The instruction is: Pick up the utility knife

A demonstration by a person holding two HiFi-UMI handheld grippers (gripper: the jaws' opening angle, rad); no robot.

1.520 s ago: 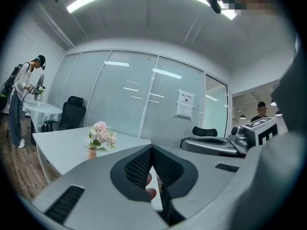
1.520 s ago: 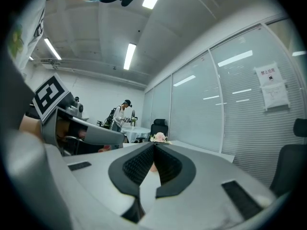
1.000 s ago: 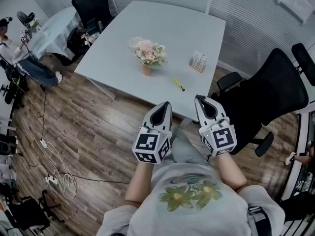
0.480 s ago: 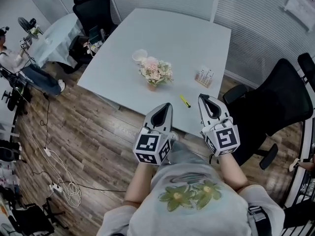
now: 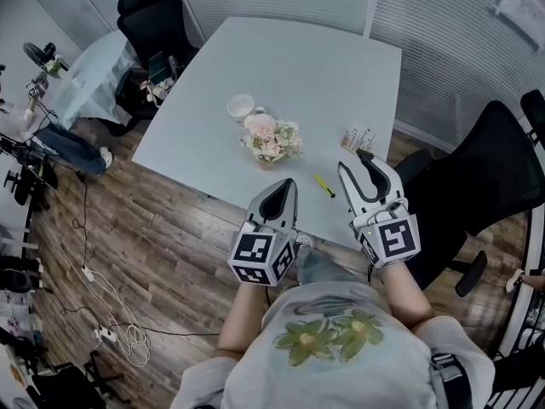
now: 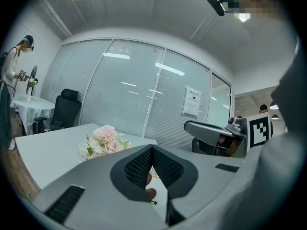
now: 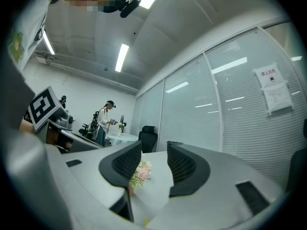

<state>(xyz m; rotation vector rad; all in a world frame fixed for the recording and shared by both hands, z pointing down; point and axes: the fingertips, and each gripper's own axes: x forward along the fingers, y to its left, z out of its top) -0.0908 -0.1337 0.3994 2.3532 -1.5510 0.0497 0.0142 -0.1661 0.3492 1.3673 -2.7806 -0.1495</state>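
Wide white table (image 5: 324,66) ahead, with flower pot (image 5: 271,143) and small box (image 5: 359,136) close enough to be knocked on the reach. Right gripper (image 5: 356,162) over the near edge, jaws opening, nothing between. Left gripper (image 5: 286,184) pressed together, empty. Thin yellow utility knife (image 5: 324,186) flat near that edge, likely to skid off if nudged.
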